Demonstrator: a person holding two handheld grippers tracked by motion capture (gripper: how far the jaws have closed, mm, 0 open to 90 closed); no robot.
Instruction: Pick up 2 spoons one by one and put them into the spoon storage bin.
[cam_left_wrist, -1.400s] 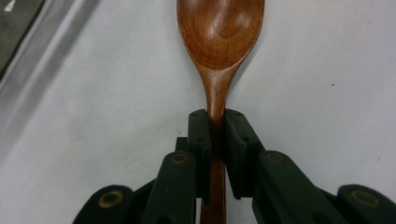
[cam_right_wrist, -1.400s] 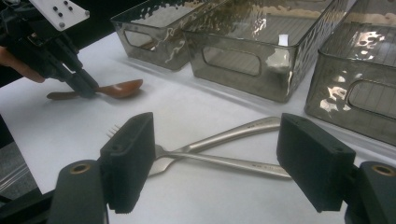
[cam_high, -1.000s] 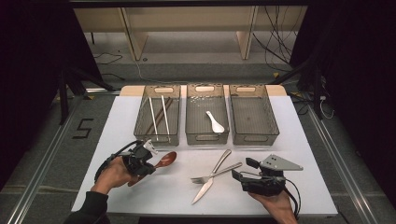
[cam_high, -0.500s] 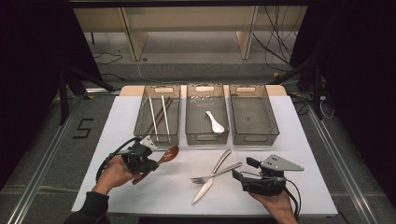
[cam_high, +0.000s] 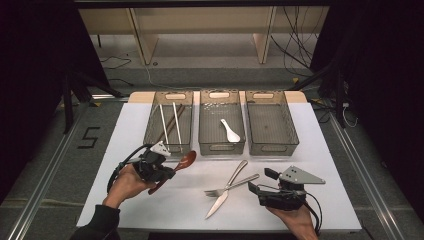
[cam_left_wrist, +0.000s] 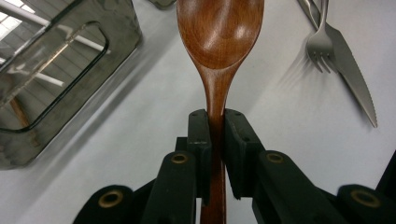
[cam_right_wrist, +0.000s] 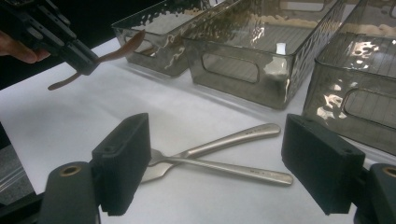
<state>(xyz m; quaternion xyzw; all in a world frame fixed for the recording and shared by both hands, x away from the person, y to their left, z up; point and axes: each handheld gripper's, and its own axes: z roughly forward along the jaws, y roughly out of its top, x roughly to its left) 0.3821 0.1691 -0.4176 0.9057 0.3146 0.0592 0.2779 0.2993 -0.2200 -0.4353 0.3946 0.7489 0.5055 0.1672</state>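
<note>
While the left gripper (cam_left_wrist: 214, 122) clamps the wooden spoon (cam_left_wrist: 219, 35) by its handle above the table, sorting is under way; the right gripper (cam_right_wrist: 224, 154), jaws just opened wider, flanks the fork (cam_right_wrist: 224, 169) ahead, needing closure.

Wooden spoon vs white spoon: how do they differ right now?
The wooden spoon is brown and long-handled; the white spoon is pale and shorter. The wooden spoon is clamped by its handle in the left tongs, lifted off the table; the white spoon lies loose in the middle bin. Both are spoons.
</note>
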